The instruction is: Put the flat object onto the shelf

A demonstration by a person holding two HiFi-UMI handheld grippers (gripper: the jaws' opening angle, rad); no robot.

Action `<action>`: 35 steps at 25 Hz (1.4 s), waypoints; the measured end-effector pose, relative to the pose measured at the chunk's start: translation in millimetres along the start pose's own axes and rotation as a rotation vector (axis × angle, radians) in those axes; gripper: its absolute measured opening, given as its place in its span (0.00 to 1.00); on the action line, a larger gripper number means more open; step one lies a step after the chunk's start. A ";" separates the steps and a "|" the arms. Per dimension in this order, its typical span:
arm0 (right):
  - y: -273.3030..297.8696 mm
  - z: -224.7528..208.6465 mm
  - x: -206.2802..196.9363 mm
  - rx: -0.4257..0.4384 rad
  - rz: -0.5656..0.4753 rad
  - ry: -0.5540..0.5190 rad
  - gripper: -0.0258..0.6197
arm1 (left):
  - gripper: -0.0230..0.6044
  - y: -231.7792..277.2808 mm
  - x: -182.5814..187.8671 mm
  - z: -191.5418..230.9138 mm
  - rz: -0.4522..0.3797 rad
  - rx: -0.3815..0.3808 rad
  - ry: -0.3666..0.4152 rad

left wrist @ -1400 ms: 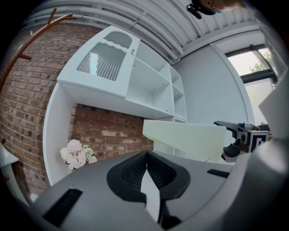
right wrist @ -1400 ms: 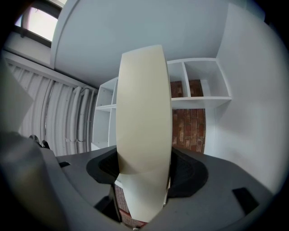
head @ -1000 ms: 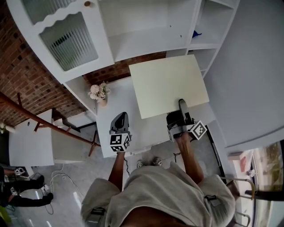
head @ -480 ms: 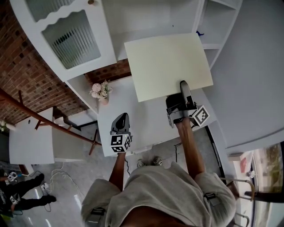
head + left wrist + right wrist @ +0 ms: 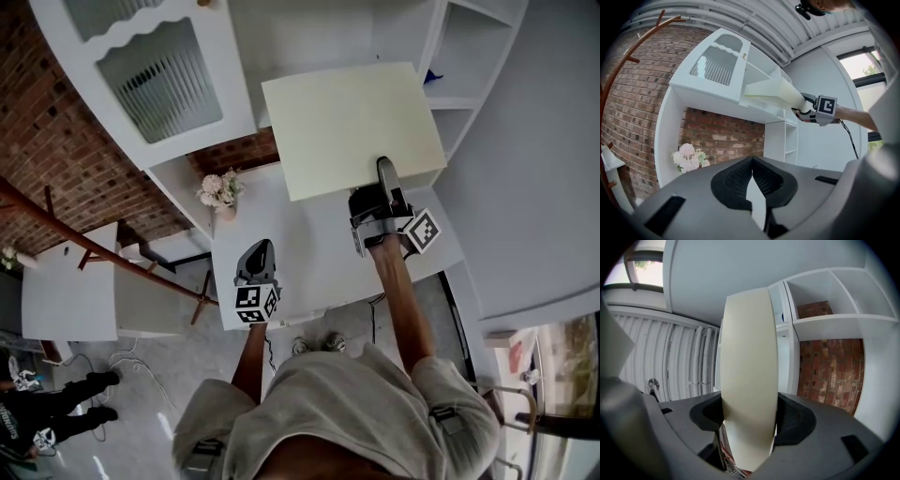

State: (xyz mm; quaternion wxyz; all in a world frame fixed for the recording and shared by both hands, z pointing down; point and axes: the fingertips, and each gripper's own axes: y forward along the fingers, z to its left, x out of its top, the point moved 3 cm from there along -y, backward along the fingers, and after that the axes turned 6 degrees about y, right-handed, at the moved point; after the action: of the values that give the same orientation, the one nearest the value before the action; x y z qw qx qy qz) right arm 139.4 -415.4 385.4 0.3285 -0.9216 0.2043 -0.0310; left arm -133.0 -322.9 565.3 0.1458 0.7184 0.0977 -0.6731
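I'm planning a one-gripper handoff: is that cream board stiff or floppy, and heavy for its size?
Probably stiff: gripped at one edge only by the right gripper, the cream board looks flat, with no visible sag. Likely light, since that single edge grip carries it. It may pivot in the jaws, being held far off-centre.

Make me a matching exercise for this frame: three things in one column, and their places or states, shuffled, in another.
1. cream flat rectangular board
2. left gripper
3. bunch of pale pink flowers

A. jaws together, nothing between them
B. on the white desk, near the brick wall
C. clamped in the right gripper, held up before the white shelf unit

Pairs: 1-C, 2-A, 3-B
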 end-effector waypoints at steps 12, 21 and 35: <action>15.9 -42.1 4.8 -0.086 -0.039 0.086 0.51 | 0.06 -4.9 -1.6 12.9 0.001 0.044 -0.005; 54.0 -45.4 15.3 -0.155 -0.064 0.088 0.51 | 0.06 -6.3 -2.5 16.8 -0.003 0.064 -0.014; 106.1 -57.0 18.8 -0.244 -0.096 0.099 0.52 | 0.06 -8.6 -3.3 29.1 -0.007 0.088 -0.026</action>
State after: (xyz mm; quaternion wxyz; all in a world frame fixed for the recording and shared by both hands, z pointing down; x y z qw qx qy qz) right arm 107.9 -531.0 363.0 0.2015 -0.9608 0.1784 -0.0670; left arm -163.5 -324.6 566.4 0.1131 0.7150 0.0687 -0.6864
